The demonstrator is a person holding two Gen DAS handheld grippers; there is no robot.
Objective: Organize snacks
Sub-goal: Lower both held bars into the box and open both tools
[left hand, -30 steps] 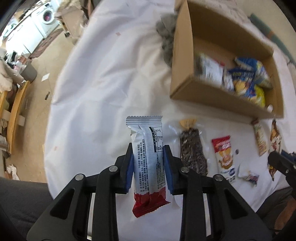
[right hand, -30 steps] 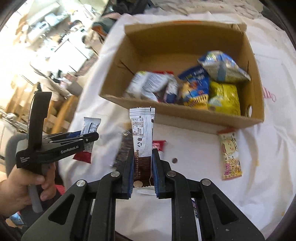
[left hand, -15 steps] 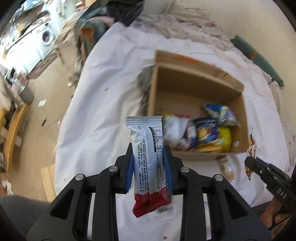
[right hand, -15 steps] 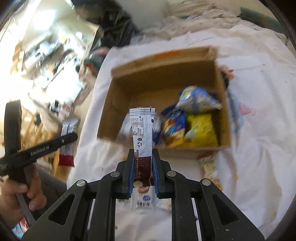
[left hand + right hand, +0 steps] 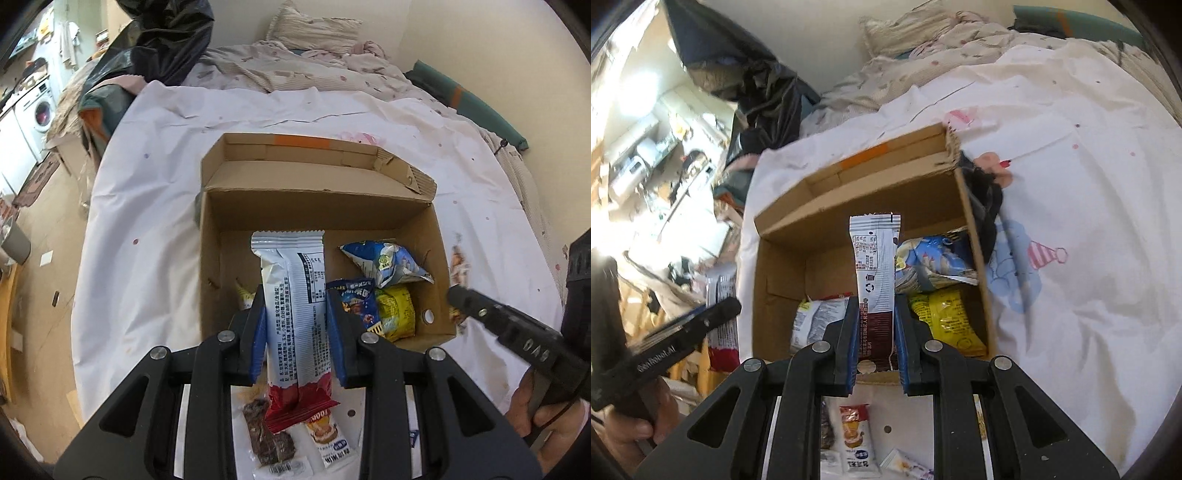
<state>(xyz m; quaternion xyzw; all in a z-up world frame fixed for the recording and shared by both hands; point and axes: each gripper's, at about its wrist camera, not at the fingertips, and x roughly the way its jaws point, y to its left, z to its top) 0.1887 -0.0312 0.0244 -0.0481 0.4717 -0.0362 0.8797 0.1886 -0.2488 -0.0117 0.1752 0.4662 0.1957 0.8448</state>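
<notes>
- Cardboard fills the middle of the left wrist view — the open cardboard box (image 5: 321,221) sits on a white sheet (image 5: 147,240), its mouth facing up, straight ahead of and below the left gripper (image 5: 295,325).
- Its jaws are narrowly parted and clamped on a white-and-red snack bar (image 5: 291,314). The bar's long axis runs along the fingers, white end pointing out over the box interior, red end hanging back toward the handle.
- Inside the box, to the right of the bar, lie a blue-and-silver bag (image 5: 384,264), a dark blue packet (image 5: 356,299) and a yellow packet (image 5: 395,310); the left part of the floor looks barer, so a drop there should land flat, I judge.
- Loose on the sheet under the gripper: a dark clear-wrapped snack (image 5: 267,439) and a small sachet (image 5: 327,432).
- At the right edge the other gripper's tip reaches in near the box's right wall, held in a hand (image 5: 546,421).

- In the right wrist view the right gripper (image 5: 877,332) is squeezed fully closed on a white-and-brown snack bar (image 5: 875,280), likewise lengthwise along the fingers, white end forward.
- This bar hovers over the box's near wall — both hands look about equally close to the opening.
- Beyond it sit the same blue and yellow bags, plus a white packet (image 5: 816,317) on the left.
</notes>
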